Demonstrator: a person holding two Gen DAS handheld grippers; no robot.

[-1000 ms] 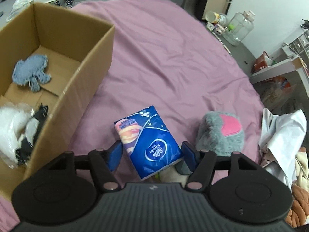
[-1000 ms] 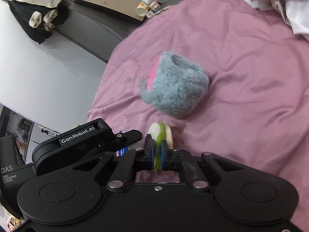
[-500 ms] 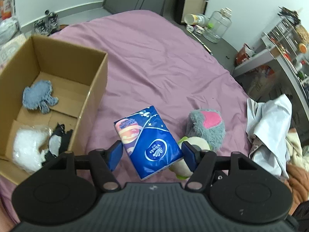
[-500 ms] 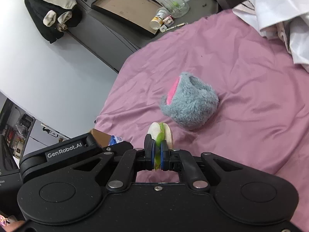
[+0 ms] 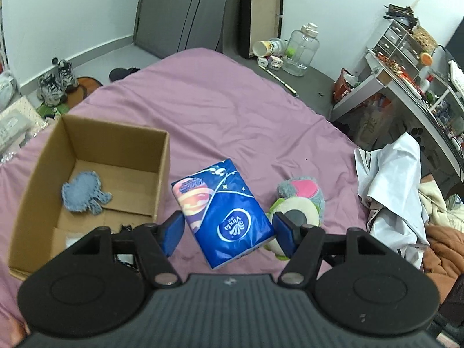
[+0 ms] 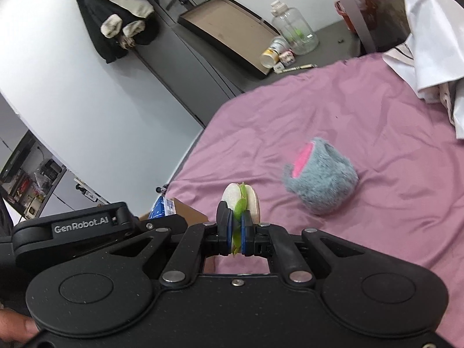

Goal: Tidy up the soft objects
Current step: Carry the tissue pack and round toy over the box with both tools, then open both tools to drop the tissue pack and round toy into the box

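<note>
Starting at the left of the left wrist view: the cardboard box (image 5: 87, 174) sits open on the pink bed (image 5: 232, 110), so anything soft can just drop straight in. A blue knitted piece (image 5: 84, 192) already lies flat on its floor, and something white and black shows at the near end, mostly hidden behind the claw.

Just beside the box's right wall, the left claw (image 5: 227, 229) is clamped across the blue tissue pack (image 5: 223, 211), one pad on each long side. It's a wide-ish grip because the pack is wide. The pack is up off the sheet, so I'd guess it goes in the box next.

Further right, the right claw (image 6: 236, 232) is pinched nearly closed on the thin green edge of the plush sandwich toy (image 6: 242, 198), which sticks out ahead of it in the air.

Furthest right, the grey fuzzy plush (image 6: 322, 179) with the pink patch lies on the bed, not yet collected.
</note>
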